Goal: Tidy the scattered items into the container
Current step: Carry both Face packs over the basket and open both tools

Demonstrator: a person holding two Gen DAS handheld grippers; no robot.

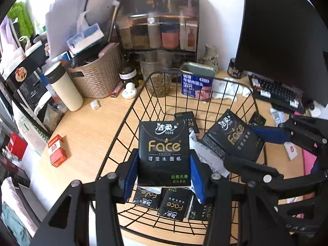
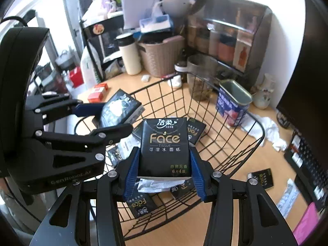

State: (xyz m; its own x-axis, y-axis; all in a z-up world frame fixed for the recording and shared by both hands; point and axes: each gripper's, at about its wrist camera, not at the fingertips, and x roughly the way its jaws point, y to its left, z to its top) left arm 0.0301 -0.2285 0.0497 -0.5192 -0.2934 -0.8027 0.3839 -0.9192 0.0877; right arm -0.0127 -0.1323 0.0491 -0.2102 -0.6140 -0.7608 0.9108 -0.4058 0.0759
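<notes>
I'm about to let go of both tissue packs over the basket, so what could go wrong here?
The two grippers, left and right, sit close together and may bump. The right gripper's pack could land on the loose white wrapper and slide. One pack lying outside the wire basket might be forgotten.

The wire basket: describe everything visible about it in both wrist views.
The wire basket is a black open grid of thin metal rods with a rounded rim, standing upright on the wooden desk. Several black tissue packs and a white sachet lie on its floor. The left gripper and right gripper each hold another pack over it. A blue tin and a glass jar stand just behind the far rim.
</notes>
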